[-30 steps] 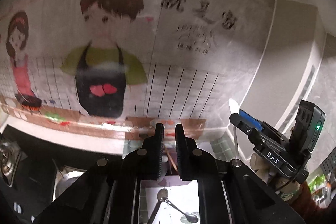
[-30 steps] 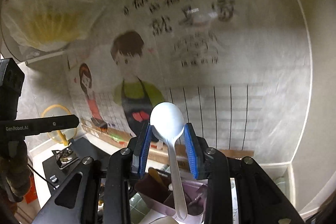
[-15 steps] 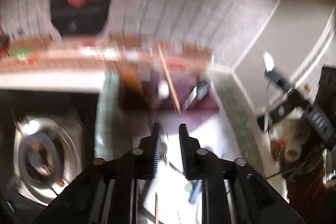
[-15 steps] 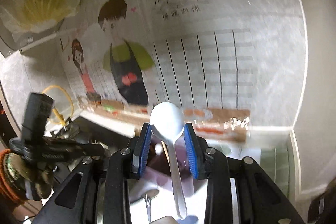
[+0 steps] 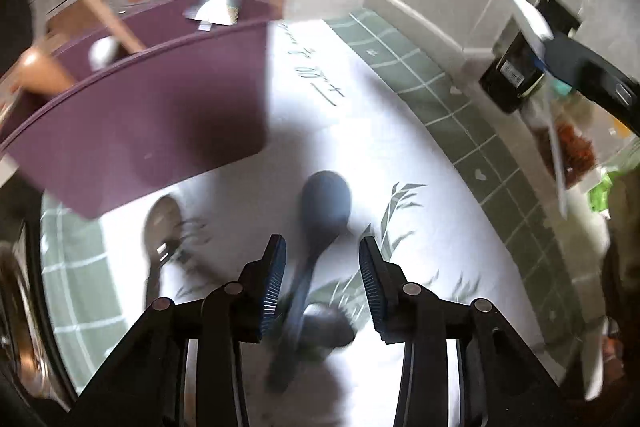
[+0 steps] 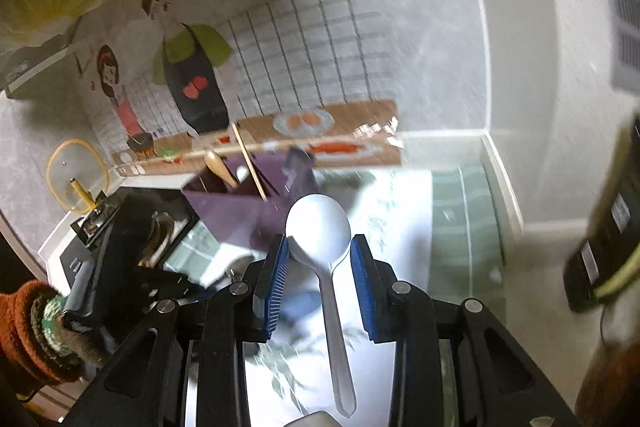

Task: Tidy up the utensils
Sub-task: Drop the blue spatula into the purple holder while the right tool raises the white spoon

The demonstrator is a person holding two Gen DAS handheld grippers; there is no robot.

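Observation:
My left gripper (image 5: pixel 322 259) is open and low over the white mat (image 5: pixel 400 155), its jaws on either side of a dark blue spoon (image 5: pixel 320 219) that lies there. A metal spoon (image 5: pixel 160 231) lies to its left. My right gripper (image 6: pixel 319 259) is shut on a white spoon (image 6: pixel 320 231), bowl up, held above the mat. The purple utensil box (image 5: pixel 140 115) stands at the back left with a wooden stick (image 5: pixel 108 15) and a wooden spoon (image 6: pixel 218 167) in it. The box also shows in the right wrist view (image 6: pixel 240 203).
A stove (image 6: pixel 120 227) with a pan is left of the mat. A yellow-rimmed glass lid (image 6: pixel 76 175) leans on the wall. A dark bottle (image 5: pixel 520 67) stands at the right. The illustrated wall (image 6: pixel 280 47) is close behind the box.
My left gripper has tilted down from the wall to the mat and opened around the dark blue spoon. My right gripper has dipped a little, still holding the white spoon.

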